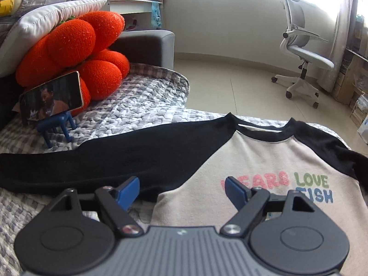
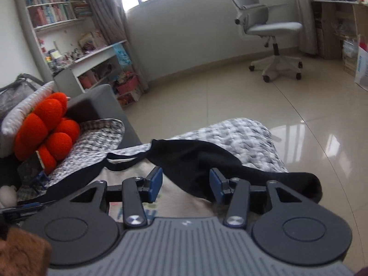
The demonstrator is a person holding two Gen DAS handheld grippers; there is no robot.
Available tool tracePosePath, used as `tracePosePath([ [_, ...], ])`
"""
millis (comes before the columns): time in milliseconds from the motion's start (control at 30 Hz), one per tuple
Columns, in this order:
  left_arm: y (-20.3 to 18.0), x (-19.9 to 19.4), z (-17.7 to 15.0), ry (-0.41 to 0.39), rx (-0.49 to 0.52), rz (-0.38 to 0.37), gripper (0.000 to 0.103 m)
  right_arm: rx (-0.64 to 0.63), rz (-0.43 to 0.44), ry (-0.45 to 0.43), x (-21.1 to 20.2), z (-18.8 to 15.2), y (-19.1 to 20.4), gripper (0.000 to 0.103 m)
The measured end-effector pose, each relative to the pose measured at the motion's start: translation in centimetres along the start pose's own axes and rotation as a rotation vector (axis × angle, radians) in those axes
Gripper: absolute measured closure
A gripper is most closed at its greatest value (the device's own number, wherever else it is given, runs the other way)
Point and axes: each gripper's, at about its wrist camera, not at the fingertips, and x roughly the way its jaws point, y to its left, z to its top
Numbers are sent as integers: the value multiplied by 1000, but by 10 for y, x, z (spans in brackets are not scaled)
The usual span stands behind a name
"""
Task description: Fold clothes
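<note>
A cream shirt (image 1: 264, 161) with black raglan sleeves and coloured lettering lies face up on a grey quilted cover (image 1: 138, 101). Its left black sleeve (image 1: 115, 156) stretches out flat to the left. My left gripper (image 1: 181, 191) hovers low over the armpit where that sleeve meets the cream body, blue pads wide apart and holding nothing. In the right wrist view the other black sleeve (image 2: 207, 161) lies rumpled across the cover's edge. My right gripper (image 2: 186, 182) stands over it and the cream body (image 2: 188, 202). Its jaws are parted, and the pads do not press on the cloth.
An orange plush cushion (image 1: 76, 46) and a phone (image 1: 51, 99) on a small blue stand sit at the back left of the cover. The cover ends at a tiled floor (image 2: 253, 96). A white office chair (image 2: 269, 30) and bookshelves (image 2: 57, 11) stand beyond it.
</note>
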Motion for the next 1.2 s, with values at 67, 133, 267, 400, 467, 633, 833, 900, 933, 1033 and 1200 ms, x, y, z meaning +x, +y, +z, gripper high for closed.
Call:
tracePosePath([
  [67,2,3,1,6,-8,-8,19,52,-36,13,6,3,-19,53],
  [133,2,7,1,22,-20,-17,19,90,-93,18,11,4,-41,53],
  [267,-3,22,-1,87,-46,-52,19,100,-181,44,23,2,-64,53],
  [400,-9,28,-3,98,-12,-55,19,-11,-118,87,33,-1,-55,53],
  [467,-12,31,-5,114,-2,-53,19,-51,-107,109,39,-3,-50,53],
  [633,-17,39,-9,151,26,-58,17,-128,-124,189,65,-12,-45,60],
  [833,-15,40,-8,162,16,-67,16,-296,-302,53,53,0,-21,98],
  [900,-13,39,-7,164,8,-76,16,-294,-332,-17,43,6,-21,98],
  [933,-12,39,-7,164,4,-80,16,-277,-332,-44,40,9,-23,98],
  [1033,-11,40,-7,167,-3,-85,16,-268,-381,-65,45,10,-29,98],
  [1200,-10,41,-8,179,-5,-90,16,-258,-467,-37,68,5,-44,99],
])
